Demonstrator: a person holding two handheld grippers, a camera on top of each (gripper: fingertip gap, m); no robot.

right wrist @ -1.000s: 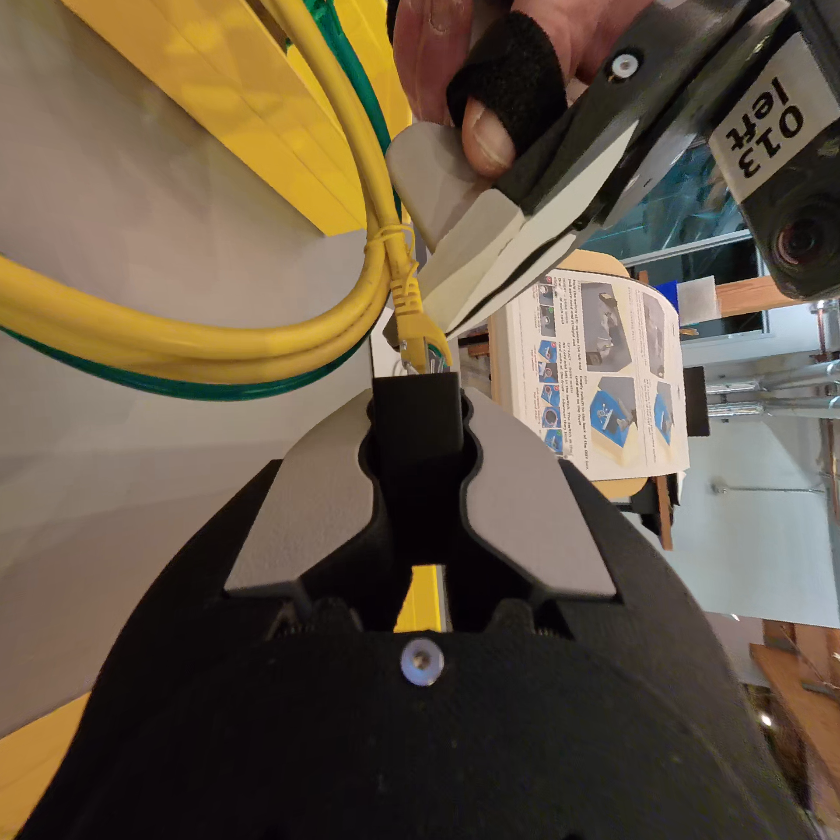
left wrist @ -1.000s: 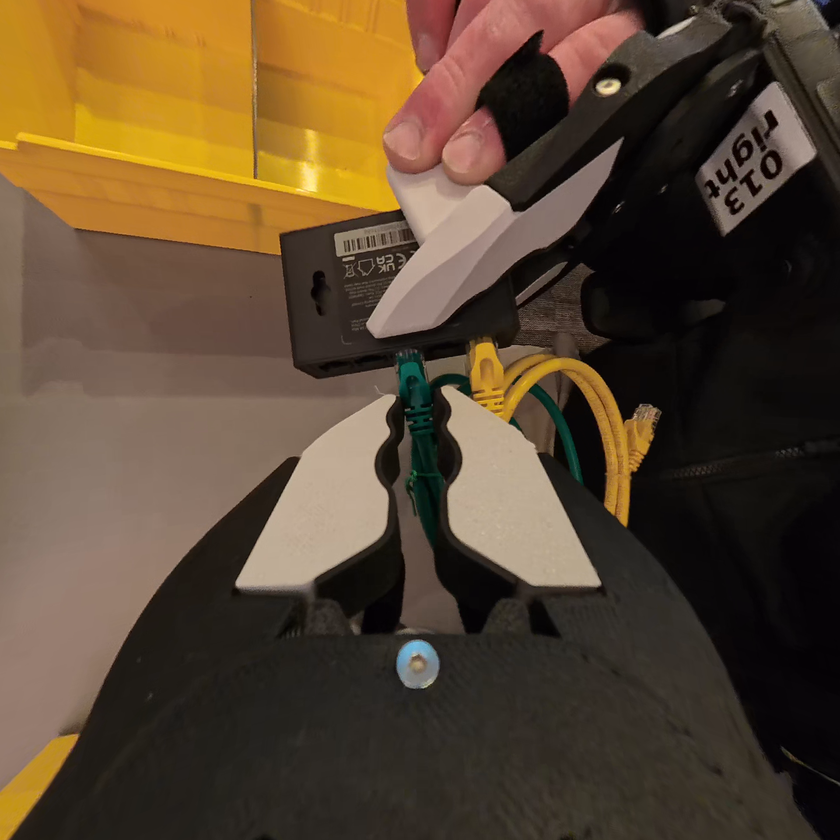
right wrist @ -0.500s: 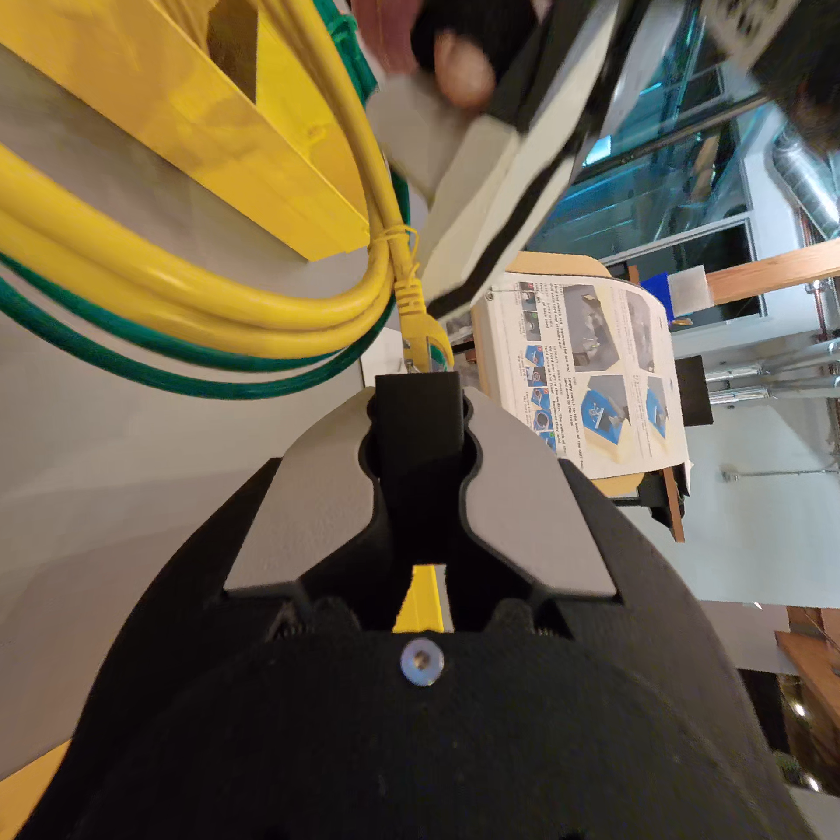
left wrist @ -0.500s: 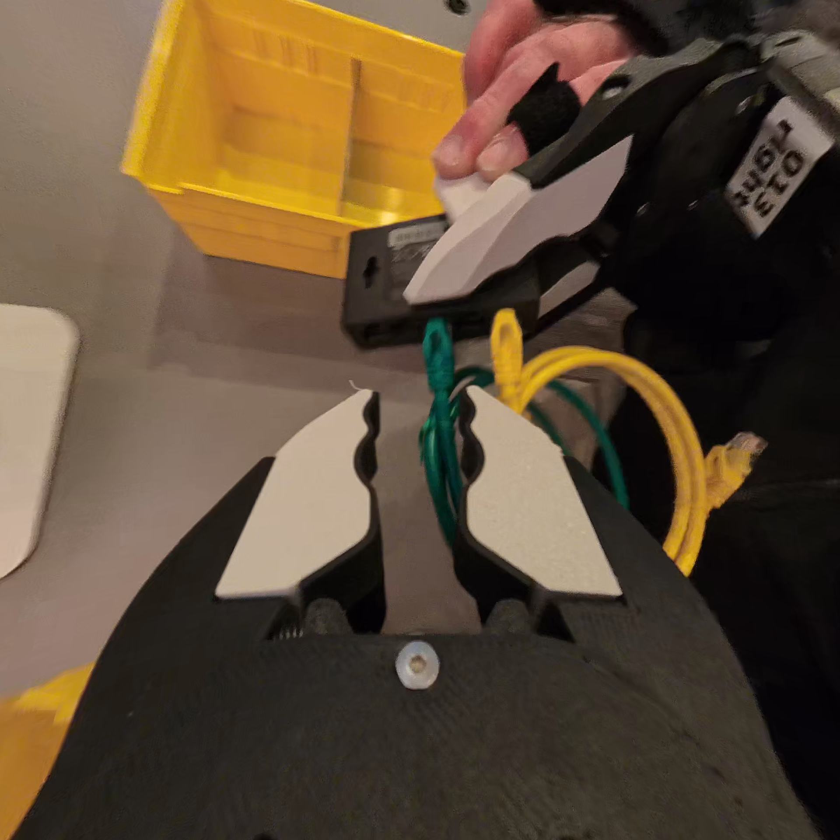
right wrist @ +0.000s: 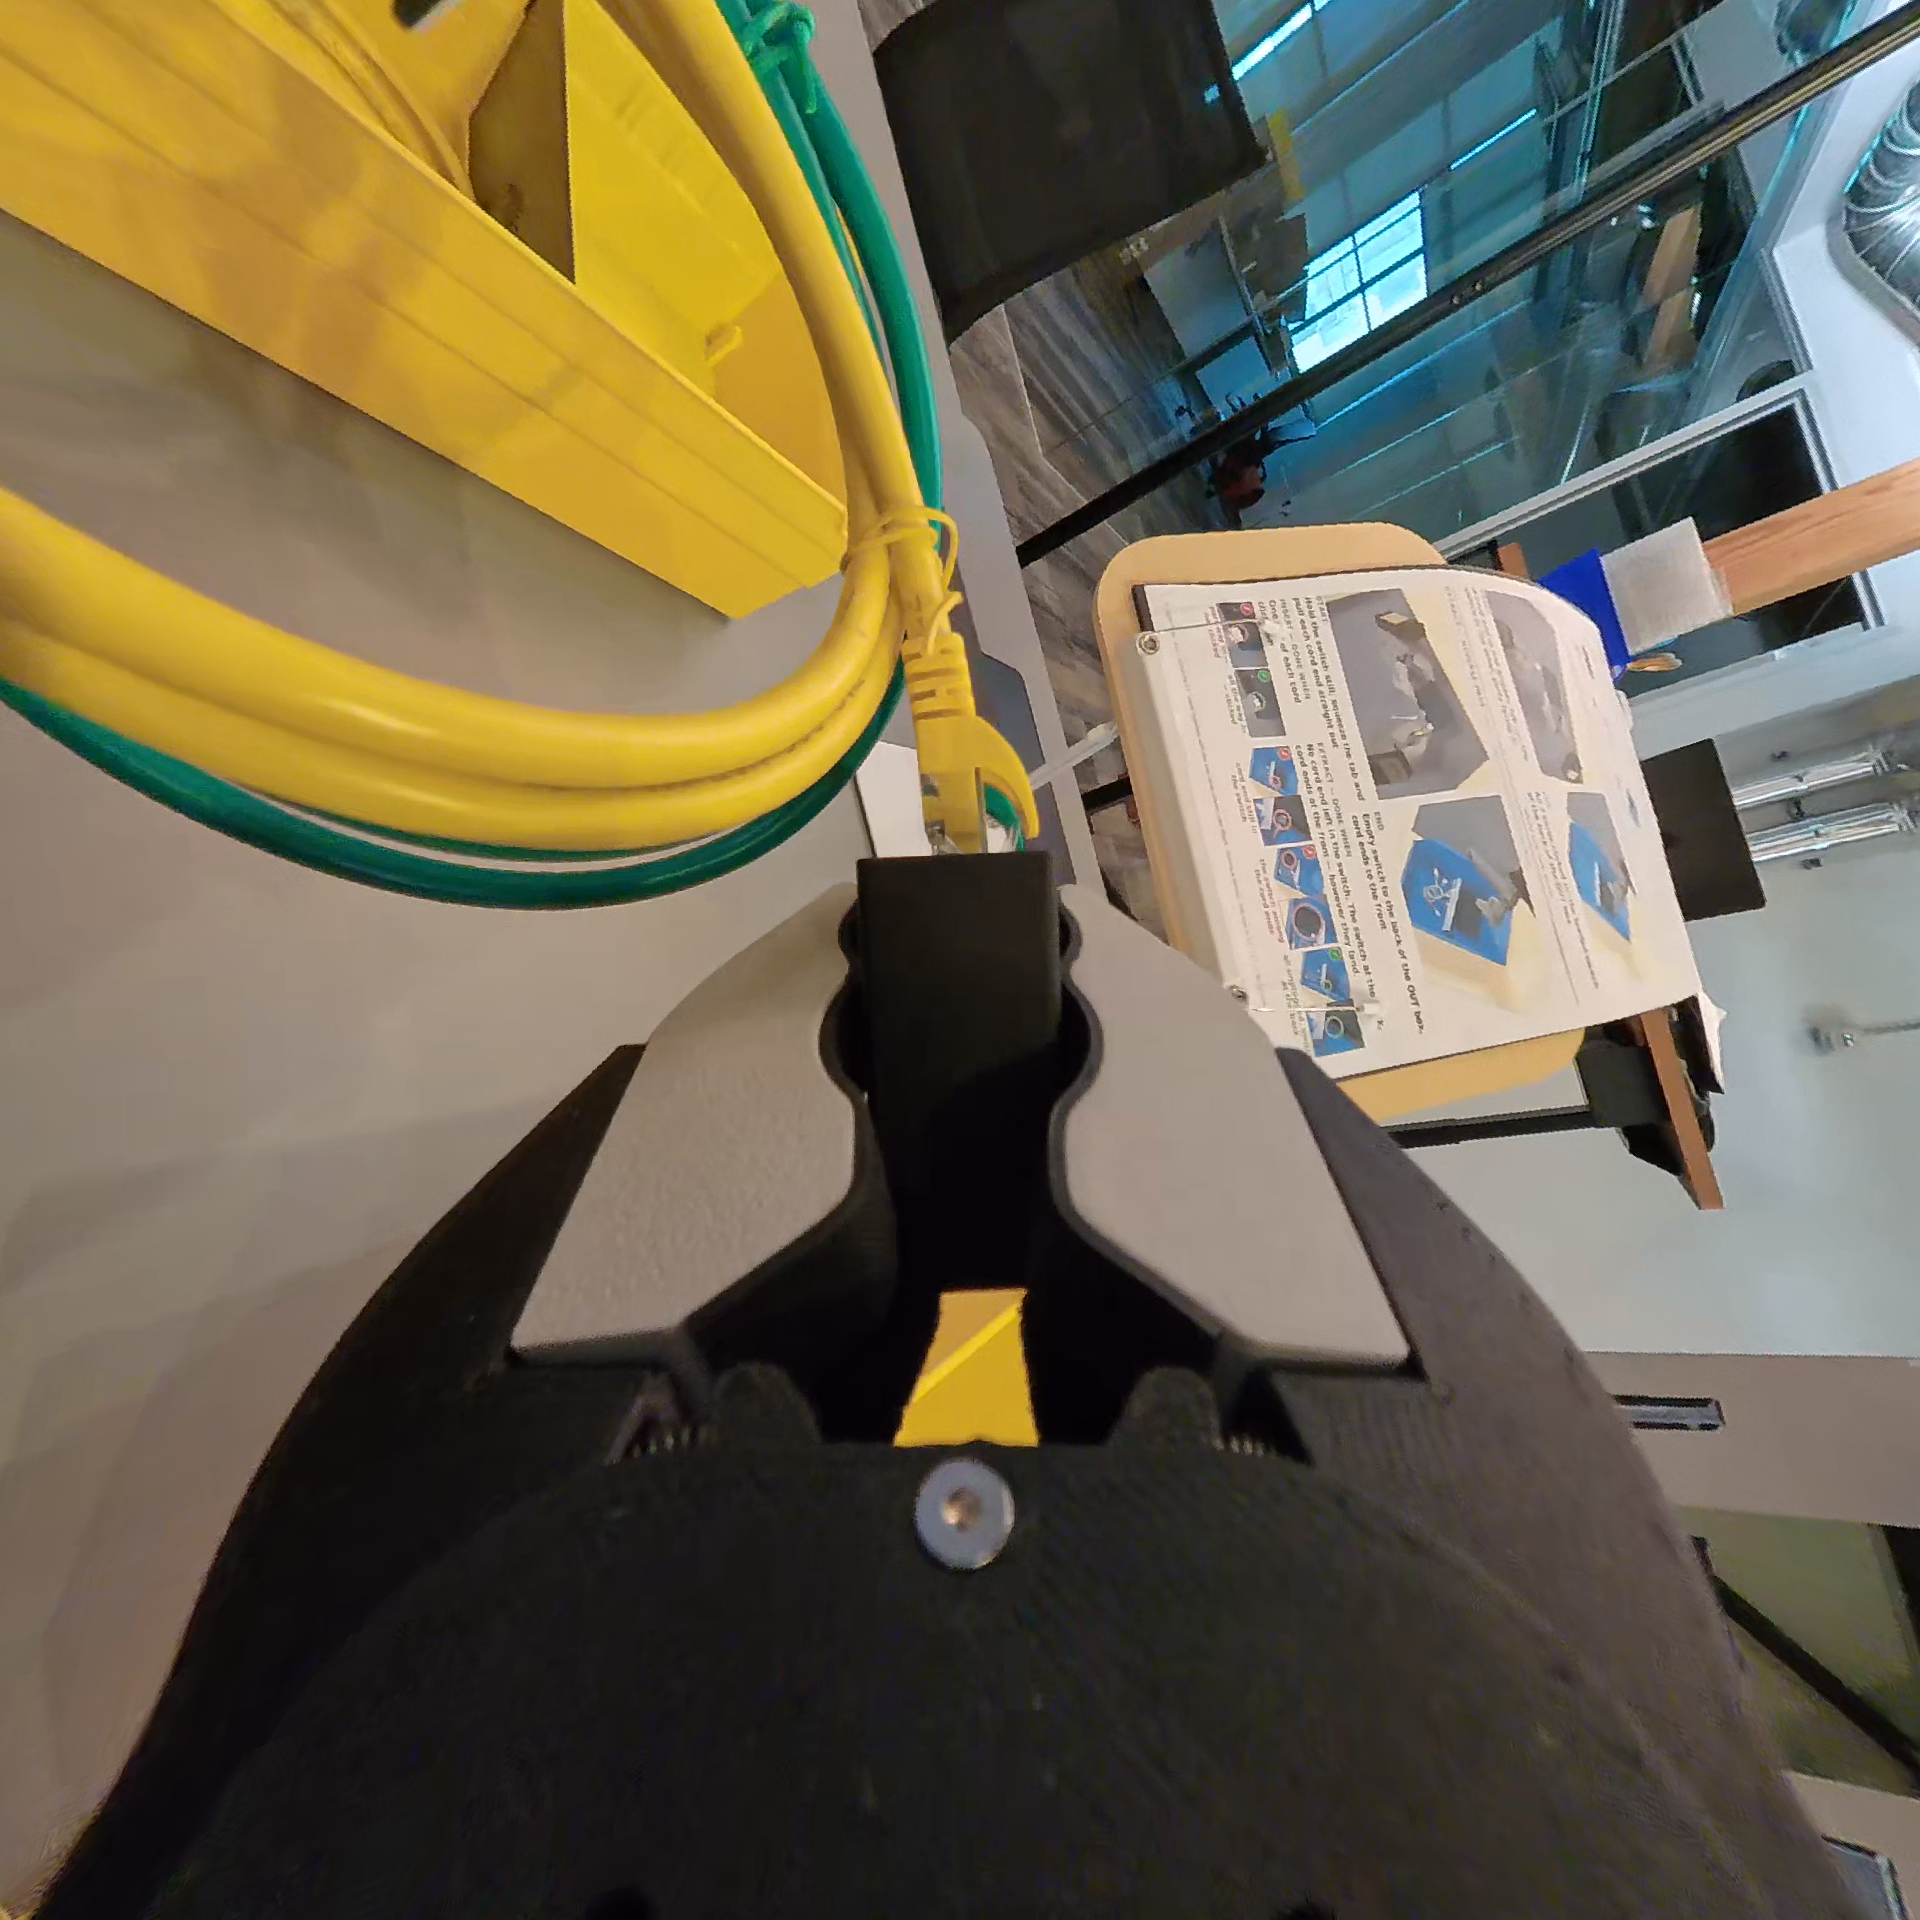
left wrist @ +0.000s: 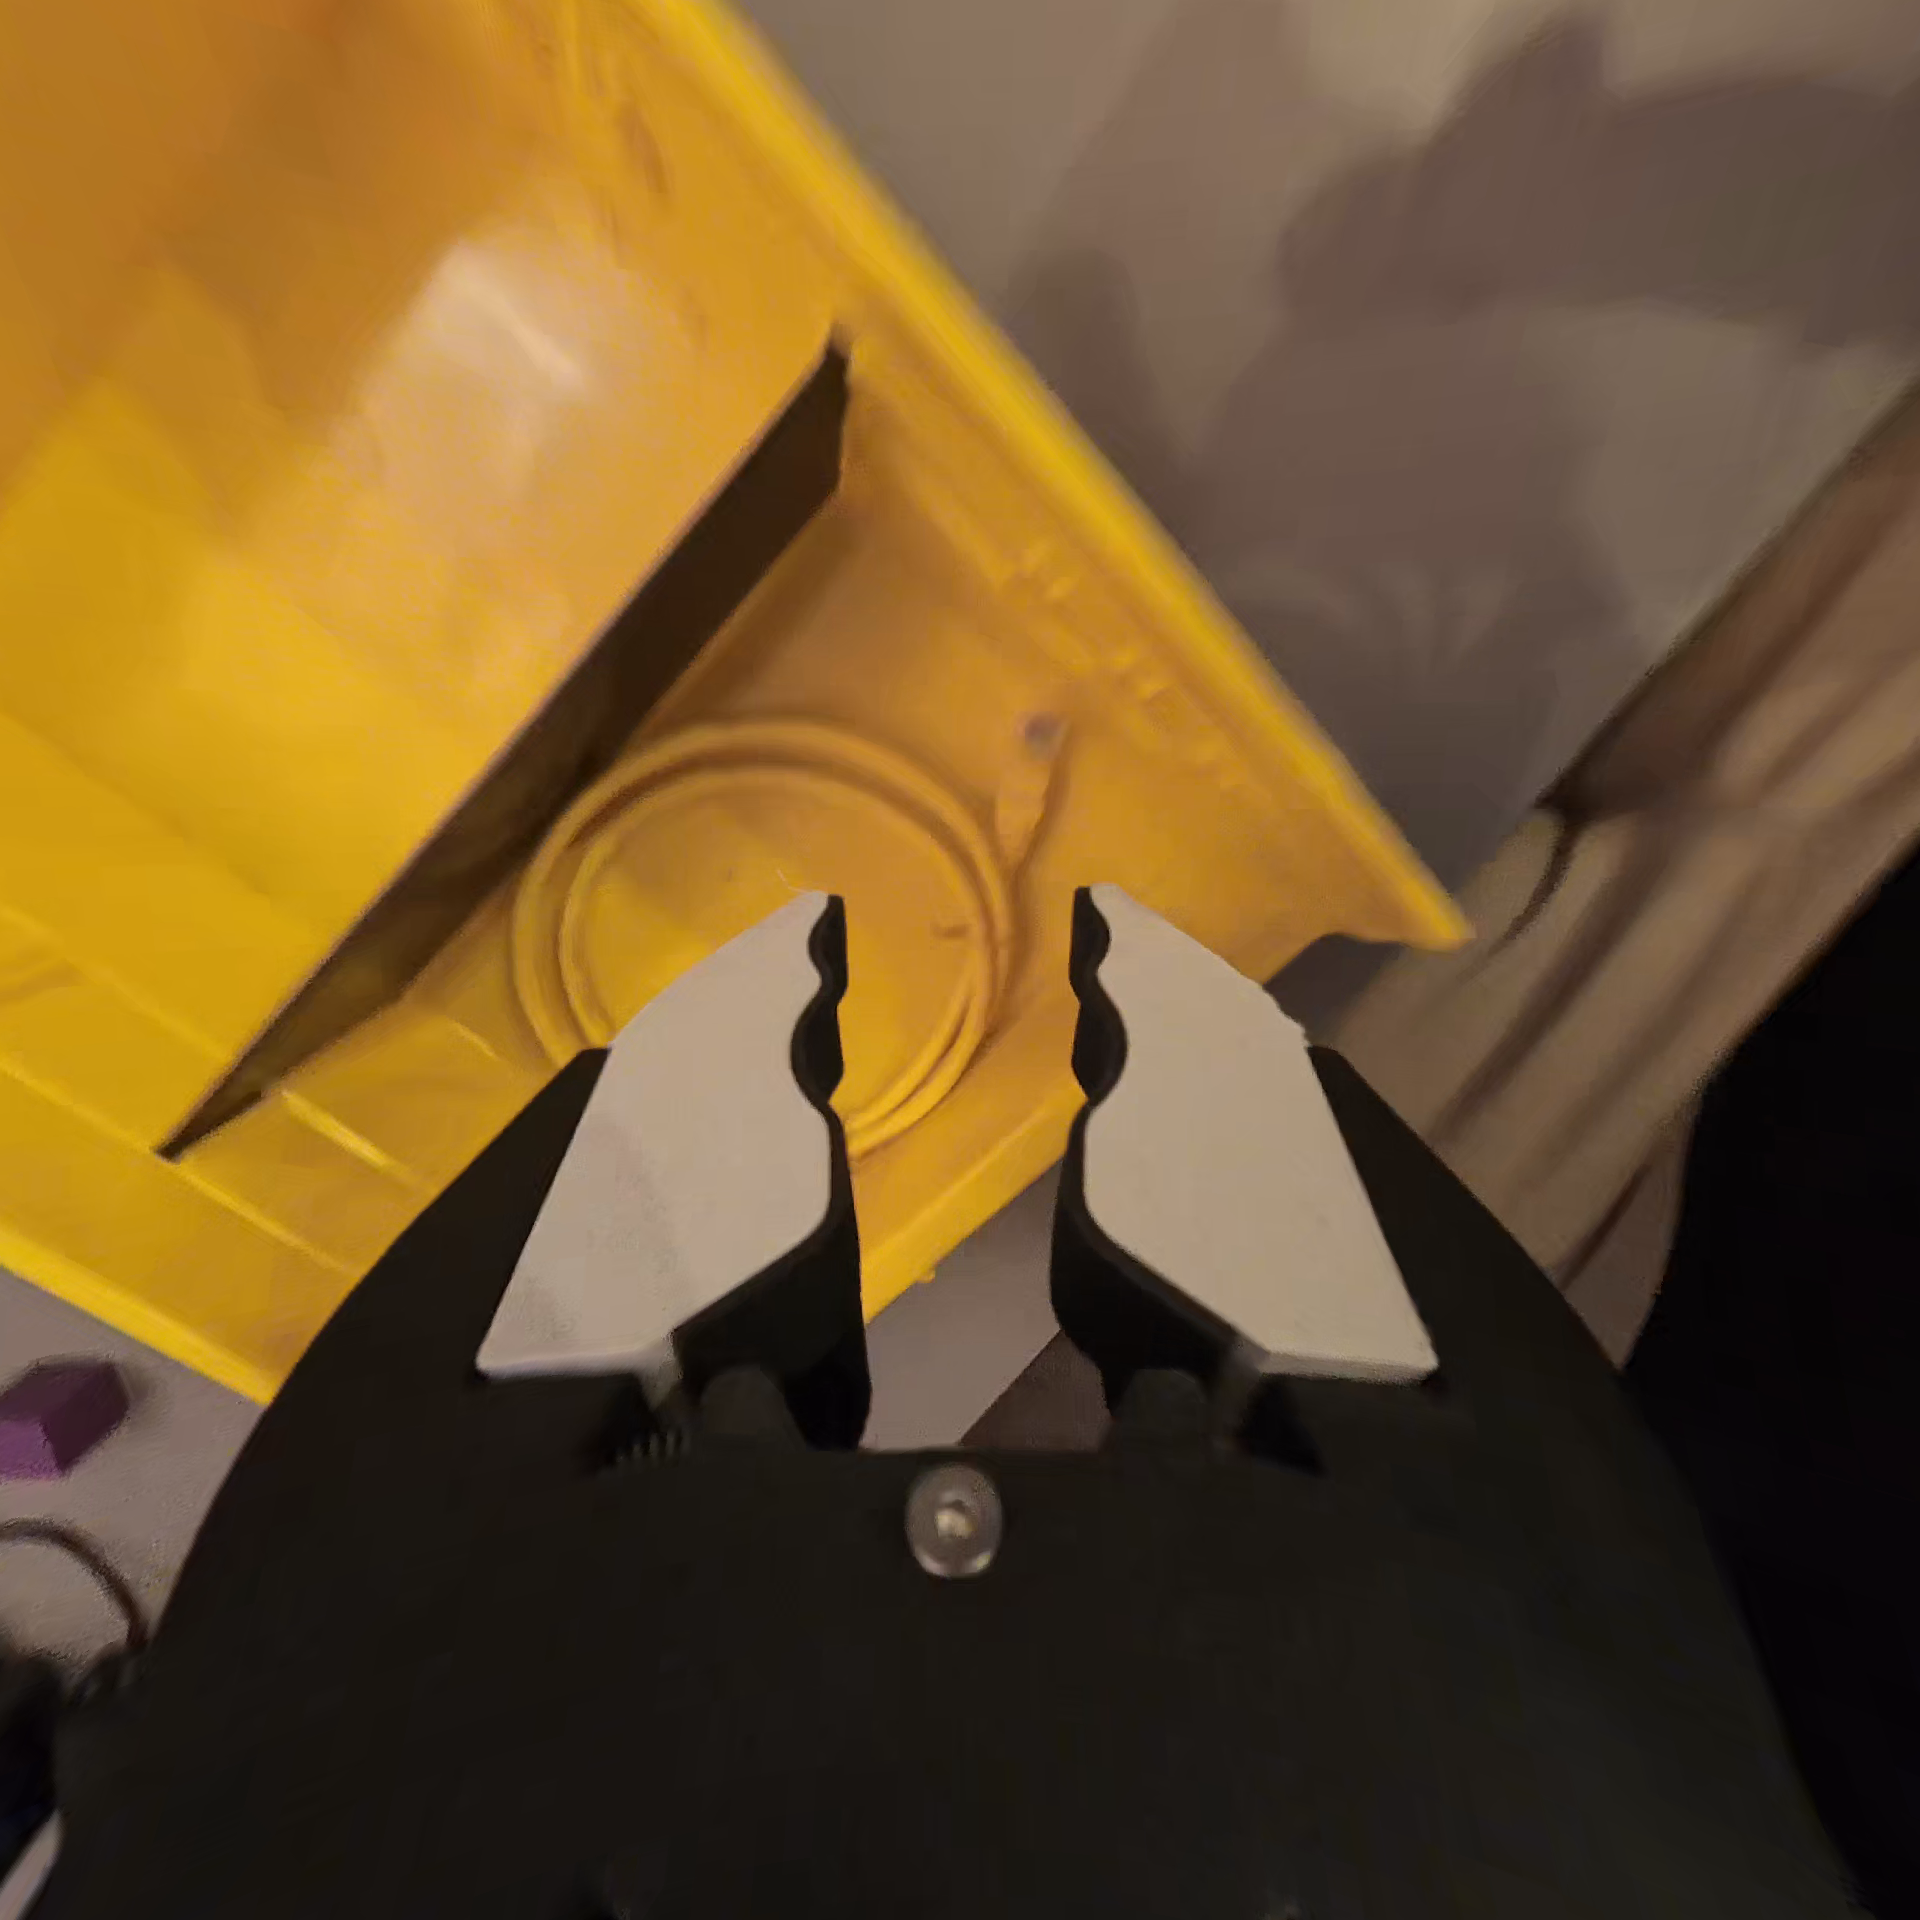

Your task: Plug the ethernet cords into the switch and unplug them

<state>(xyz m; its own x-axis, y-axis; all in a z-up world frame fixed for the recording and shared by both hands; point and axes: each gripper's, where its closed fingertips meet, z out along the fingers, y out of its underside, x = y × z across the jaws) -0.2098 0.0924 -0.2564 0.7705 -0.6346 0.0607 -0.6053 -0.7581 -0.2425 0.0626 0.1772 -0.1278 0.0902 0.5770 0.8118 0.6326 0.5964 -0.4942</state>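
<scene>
Left wrist view shows the left gripper (left wrist: 954, 914) with its jaws spread and nothing between them, hanging over a yellow bin (left wrist: 1091, 582) that sits tilted across the frame. A dark divider (left wrist: 582, 727) splits the bin, and in the compartment just beyond the fingertips lies a coiled yellow cord (left wrist: 769, 935), blurred against the bin's floor. A small purple object (left wrist: 57, 1413) rests on the grey surface at the near left.

In the right wrist view, the right gripper (right wrist: 961, 914) is clamped on the black switch (right wrist: 956, 997), which stands edge-on between the grey finger pads (right wrist: 717, 1143). A yellow ethernet cord (right wrist: 416, 717) loops in from the left, and its plug (right wrist: 951, 758) meets the far edge of the switch. A green ethernet cord (right wrist: 343, 852) runs along the same loop just beneath; its own plug is mostly hidden behind the yellow one. The bin's outer wall (right wrist: 416, 312) lies to the far left on the grey table (right wrist: 312, 1091). To the right stands a board with an illustrated sheet (right wrist: 1434, 810).
</scene>
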